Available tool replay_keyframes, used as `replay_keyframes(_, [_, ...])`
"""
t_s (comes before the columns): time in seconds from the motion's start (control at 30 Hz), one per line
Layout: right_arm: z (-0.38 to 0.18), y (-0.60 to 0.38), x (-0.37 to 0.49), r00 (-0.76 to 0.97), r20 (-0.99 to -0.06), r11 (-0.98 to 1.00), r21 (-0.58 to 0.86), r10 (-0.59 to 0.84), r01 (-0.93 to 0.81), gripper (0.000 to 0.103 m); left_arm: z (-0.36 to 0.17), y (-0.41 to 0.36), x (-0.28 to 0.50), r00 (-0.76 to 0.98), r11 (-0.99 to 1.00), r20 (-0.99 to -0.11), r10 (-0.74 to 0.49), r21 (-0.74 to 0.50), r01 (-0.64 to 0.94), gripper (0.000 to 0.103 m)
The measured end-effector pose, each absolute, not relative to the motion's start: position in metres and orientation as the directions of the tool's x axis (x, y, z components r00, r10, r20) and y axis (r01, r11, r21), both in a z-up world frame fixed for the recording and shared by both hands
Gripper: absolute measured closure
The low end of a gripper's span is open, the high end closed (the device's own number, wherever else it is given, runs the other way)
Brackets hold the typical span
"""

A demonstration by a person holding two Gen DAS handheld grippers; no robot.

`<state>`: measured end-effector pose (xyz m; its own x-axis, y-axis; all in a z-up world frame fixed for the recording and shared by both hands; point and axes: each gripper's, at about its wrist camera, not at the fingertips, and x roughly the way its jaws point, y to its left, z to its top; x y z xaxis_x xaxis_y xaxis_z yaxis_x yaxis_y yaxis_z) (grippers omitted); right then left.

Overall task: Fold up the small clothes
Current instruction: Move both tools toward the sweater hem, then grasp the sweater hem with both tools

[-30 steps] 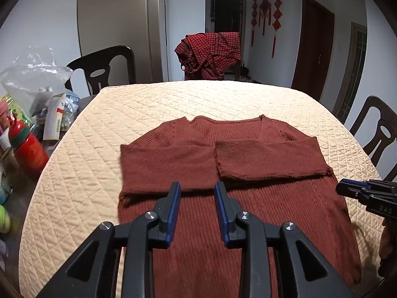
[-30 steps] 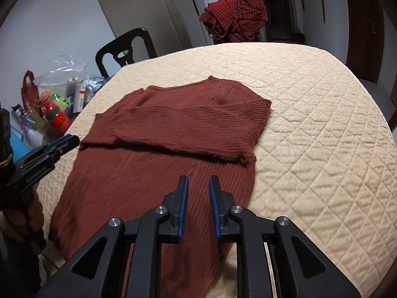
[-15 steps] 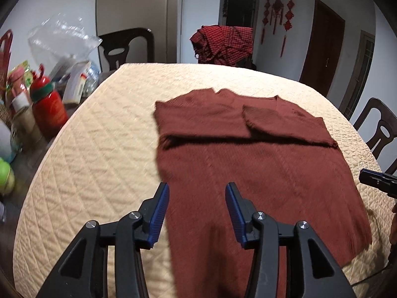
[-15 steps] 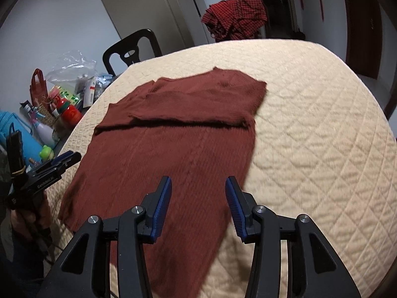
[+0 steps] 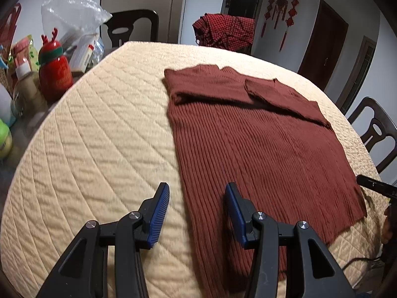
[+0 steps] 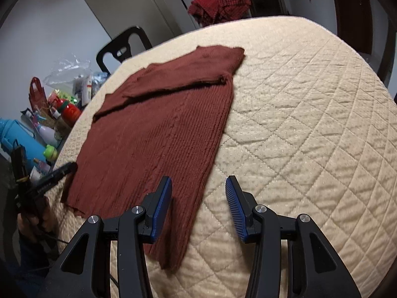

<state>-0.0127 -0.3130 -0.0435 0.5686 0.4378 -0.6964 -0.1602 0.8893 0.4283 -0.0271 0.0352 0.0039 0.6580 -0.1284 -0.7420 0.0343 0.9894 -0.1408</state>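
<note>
Two grippers hang low over the near edge of a round table (image 5: 86,129) with a puffy cream cover. The left gripper (image 5: 197,209) has its blue pads apart, and nothing is between them. One pad is above the bare cover and the other is above the left side of the sweater (image 5: 248,136), close to its bottom edge. The right gripper (image 6: 198,204) is open about as much and holds nothing too. Its left pad is over the sweater's right side and its right pad is over the cover.

The sweater is dark red with ribs. It lies flat on the near half of the table, bottom edge closest and neck farthest. Both sleeves are folded across the chest. Nothing lies on top of it, and the cover around it is bare.

In the right wrist view, a hand (image 6: 34,221) grips the black handle of the left gripper at the table's edge. In the left wrist view, a black tip of the right gripper pokes in from the right side.

Off the left side of the table is a crowd of small things: a green toy (image 6: 49,152), a blue bottle (image 6: 15,136), a red bottle (image 5: 55,73) with a green band and little antlers, boxes, and a crinkly clear bag (image 5: 67,12). They are well apart from the sweater.

Farther back, dark chairs (image 5: 134,28) stand around the table. A red checked cloth (image 5: 224,33) hangs over the far one. On the back wall are red knot decorations (image 5: 281,7) and a dark door (image 5: 322,47).
</note>
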Motion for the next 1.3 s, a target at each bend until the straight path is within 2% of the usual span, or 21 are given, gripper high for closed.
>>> replay_keyframes(0.37, [-0.048,-0.308,-0.035,0.526,-0.65,0.82,0.543,0.548,-0.183,0.057,0.003,0.025,-0.057,0.648,0.98,-0.742,-0.172,-0.196,0.036,0.054])
replay_keyframes(0.5, [-0.052,-0.311,-0.036,0.484,-0.615,0.756,0.631,0.623,-0.172,0.057,0.004,0.029,-0.062,0.635,0.965,-0.74,-0.219,-0.262,0.027,0.054])
replay_keyframes(0.63, [-0.052,-0.305,-0.037,0.475,-0.612,0.752,0.633,0.633,-0.187,0.057,0.003,0.029,-0.062,0.63,0.953,-0.735,-0.251,-0.301,0.029,0.054])
replay_keyframes(0.67, [-0.052,-0.305,-0.035,0.474,-0.606,0.745,0.641,0.639,-0.186,0.057,0.003,0.028,-0.061,0.63,0.954,-0.736,-0.249,-0.297,0.029,0.056])
replay_keyframes(0.77, [-0.054,-0.305,-0.03,0.476,-0.587,0.724,0.667,0.655,-0.173,0.057,0.002,0.027,-0.056,0.621,0.949,-0.737,-0.266,-0.314,0.034,0.071])
replay_keyframes(0.8, [-0.054,-0.305,-0.03,0.478,-0.586,0.724,0.668,0.654,-0.173,0.059,0.002,0.028,-0.056,0.623,0.947,-0.735,-0.266,-0.319,0.028,0.074])
replay_keyframes(0.83, [-0.054,-0.305,-0.03,0.478,-0.586,0.725,0.667,0.654,-0.173,0.069,0.002,0.029,-0.056,0.621,0.946,-0.736,-0.267,-0.322,0.026,0.078])
replay_keyframes(0.87, [-0.055,-0.305,-0.03,0.47,-0.583,0.717,0.675,0.663,-0.173,0.075,0.001,0.03,-0.057,0.618,0.943,-0.736,-0.276,-0.332,0.026,0.088])
replay_keyframes(0.9, [-0.057,-0.305,-0.031,0.459,-0.58,0.708,0.685,0.673,-0.172,0.081,-0.001,0.032,-0.058,0.611,0.937,-0.737,-0.289,-0.348,0.023,0.089])
replay_keyframes(0.97, [-0.059,-0.304,-0.034,0.45,-0.585,0.709,0.683,0.675,-0.176,0.083,-0.003,0.034,-0.061,0.609,0.927,-0.729,-0.313,-0.375,0.027,0.09])
replay_keyframes(1.03, [-0.058,-0.301,-0.035,0.447,-0.589,0.714,0.675,0.673,-0.185,0.091,-0.003,0.033,-0.062,0.605,0.924,-0.728,-0.323,-0.381,0.035,0.093])
replay_keyframes(1.17, [-0.044,-0.301,-0.034,0.482,-0.556,0.708,0.67,0.678,-0.223,0.093,0.002,0.034,-0.061,0.613,0.908,-0.703,-0.361,-0.416,0.059,0.095])
replay_keyframes(1.3, [-0.019,-0.313,-0.036,0.547,-0.487,0.693,0.671,0.68,-0.263,0.094,0.027,0.039,-0.061,0.682,0.899,-0.628,-0.374,-0.427,0.1,0.096])
